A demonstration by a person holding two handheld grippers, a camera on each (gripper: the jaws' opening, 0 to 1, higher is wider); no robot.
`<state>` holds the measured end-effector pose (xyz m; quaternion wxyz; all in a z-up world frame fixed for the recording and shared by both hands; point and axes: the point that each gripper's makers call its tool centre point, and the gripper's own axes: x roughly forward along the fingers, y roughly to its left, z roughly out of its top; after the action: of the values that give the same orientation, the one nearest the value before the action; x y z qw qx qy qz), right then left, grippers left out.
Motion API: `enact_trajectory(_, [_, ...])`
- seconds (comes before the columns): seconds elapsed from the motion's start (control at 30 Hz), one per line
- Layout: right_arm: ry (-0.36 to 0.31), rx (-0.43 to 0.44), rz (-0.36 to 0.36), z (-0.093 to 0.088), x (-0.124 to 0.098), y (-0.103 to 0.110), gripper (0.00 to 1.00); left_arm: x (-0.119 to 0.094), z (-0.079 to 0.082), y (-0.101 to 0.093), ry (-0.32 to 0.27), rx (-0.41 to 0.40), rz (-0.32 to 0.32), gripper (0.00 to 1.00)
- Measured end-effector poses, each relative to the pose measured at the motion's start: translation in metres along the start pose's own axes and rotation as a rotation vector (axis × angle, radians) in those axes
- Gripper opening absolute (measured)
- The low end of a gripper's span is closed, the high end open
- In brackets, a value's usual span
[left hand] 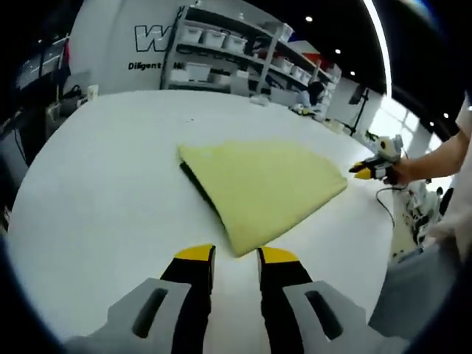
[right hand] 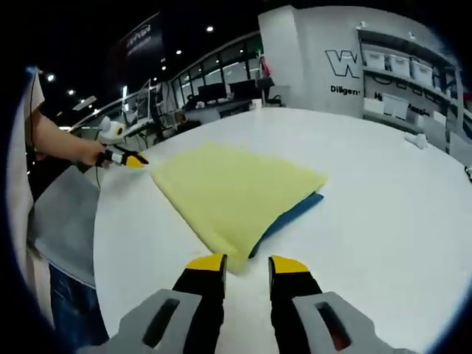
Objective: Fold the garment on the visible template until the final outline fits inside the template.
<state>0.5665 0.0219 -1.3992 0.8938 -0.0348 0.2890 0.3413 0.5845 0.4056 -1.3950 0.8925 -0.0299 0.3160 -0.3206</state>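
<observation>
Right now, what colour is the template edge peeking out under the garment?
Blue template under the pale yellow garment; clearest in the right gripper view.

The setting looks like a large indoor lab or workshop hall, not a home. A broad white tabletop (left hand: pixel 110 184) stands in an open room with a dark ceiling dotted with small round lights (right hand: pixel 210 29). Against a pale wall carrying big lettering (left hand: pixel 151 38) stands metal shelving (left hand: pixel 221 51) stacked with rows of light storage bins. The right gripper view shows the same lettered wall (right hand: pixel 346 63), more binned shelves (right hand: pixel 402 74), and further back, desks with monitors (right hand: pixel 221 92) beside tall windows. Cables and equipment sit at the room's edges.
</observation>
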Motion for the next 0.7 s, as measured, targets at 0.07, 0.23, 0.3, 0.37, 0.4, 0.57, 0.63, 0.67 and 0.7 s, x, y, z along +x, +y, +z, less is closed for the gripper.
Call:
enact_trajectory(0.07, [-0.009,0.005,-0.019,0.004,-0.004,0.003,0.28,-0.006,0.005,-0.008,-0.02,0.003,0.007,0.35])
enact_trajectory(0.23, [-0.062,0.02,-0.06,0.019,-0.015,0.018,0.42,-0.022,0.012,-0.028,-0.076,0.016,0.04,0.56])
enact_trajectory(0.3, [-0.063,0.028,-0.08,0.02,-0.019,0.024,0.5,-0.028,0.01,-0.034,-0.083,0.033,0.06,0.63])
enact_trajectory(0.37, [-0.072,0.041,-0.088,0.021,-0.022,0.031,0.55,-0.034,0.007,-0.04,-0.09,0.047,0.08,0.7])
enact_trajectory(0.4, [-0.074,0.044,-0.09,0.021,-0.022,0.034,0.57,-0.036,0.006,-0.041,-0.095,0.051,0.087,0.72])
enact_trajectory(0.57, [-0.089,0.076,-0.101,0.02,-0.027,0.055,0.74,-0.05,-0.002,-0.046,-0.125,0.074,0.152,0.83])
enact_trajectory(0.63, [-0.09,0.068,-0.11,0.019,-0.03,0.064,0.78,-0.055,-0.004,-0.046,-0.142,0.086,0.183,0.87])
enact_trajectory(0.67, [-0.09,0.082,-0.115,0.017,-0.032,0.068,0.8,-0.057,-0.004,-0.048,-0.155,0.081,0.188,0.89])
enact_trajectory(0.7, [-0.097,0.083,-0.116,0.017,-0.033,0.07,0.82,-0.058,-0.005,-0.049,-0.162,0.076,0.192,0.9])
